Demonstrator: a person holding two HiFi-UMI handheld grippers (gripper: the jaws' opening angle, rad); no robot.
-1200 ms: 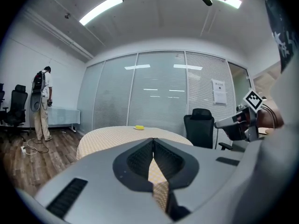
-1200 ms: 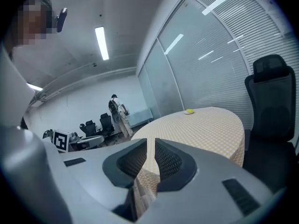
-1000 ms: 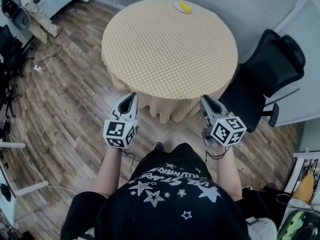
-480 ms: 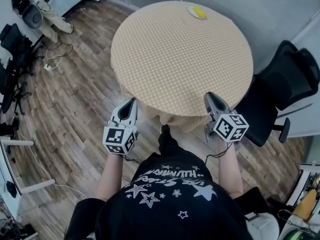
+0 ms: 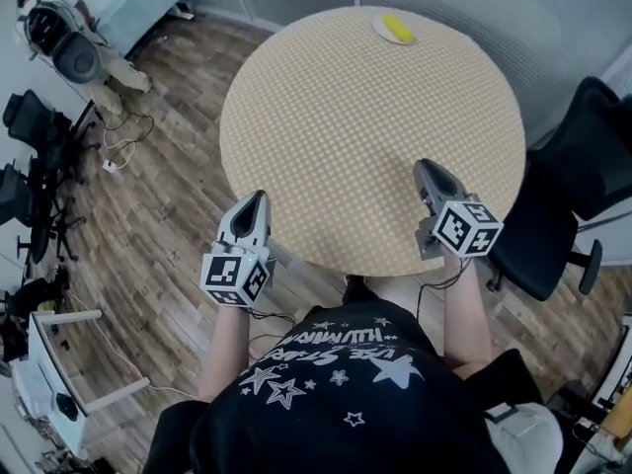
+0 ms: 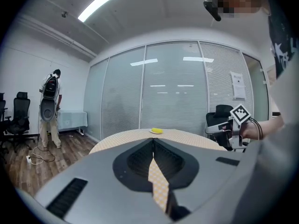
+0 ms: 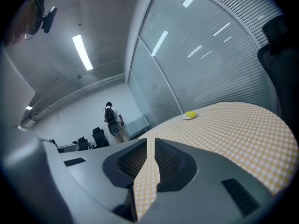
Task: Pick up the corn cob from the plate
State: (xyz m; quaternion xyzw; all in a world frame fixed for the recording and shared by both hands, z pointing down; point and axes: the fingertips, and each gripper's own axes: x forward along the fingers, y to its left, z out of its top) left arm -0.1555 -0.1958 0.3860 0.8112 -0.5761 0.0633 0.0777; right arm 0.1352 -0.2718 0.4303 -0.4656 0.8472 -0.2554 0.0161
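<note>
The yellow corn cob (image 5: 399, 30) lies on a small white plate (image 5: 379, 28) at the far edge of a round table (image 5: 365, 136) with a yellow checked cloth. My left gripper (image 5: 255, 197) hangs at the table's near left edge, jaws shut and empty. My right gripper (image 5: 427, 166) is over the near right part of the cloth, also shut and empty. The left gripper view has the corn cob (image 6: 157, 130) far ahead past the left gripper's (image 6: 152, 140) closed tips. In the right gripper view the corn cob (image 7: 190, 114) is far ahead and to the right of the right gripper (image 7: 150, 139).
A black office chair (image 5: 583, 166) stands close to the table's right side. A person (image 5: 59, 42) with a backpack stands at the far left by more chairs (image 5: 30, 126). Glass walls with blinds (image 6: 173, 92) run behind the table. Cables (image 5: 123, 141) lie on the wooden floor.
Both grippers have moved forward toward the table. The right one has passed from before the table's near edge to over the cloth, and the left one has come up to the rim.
</note>
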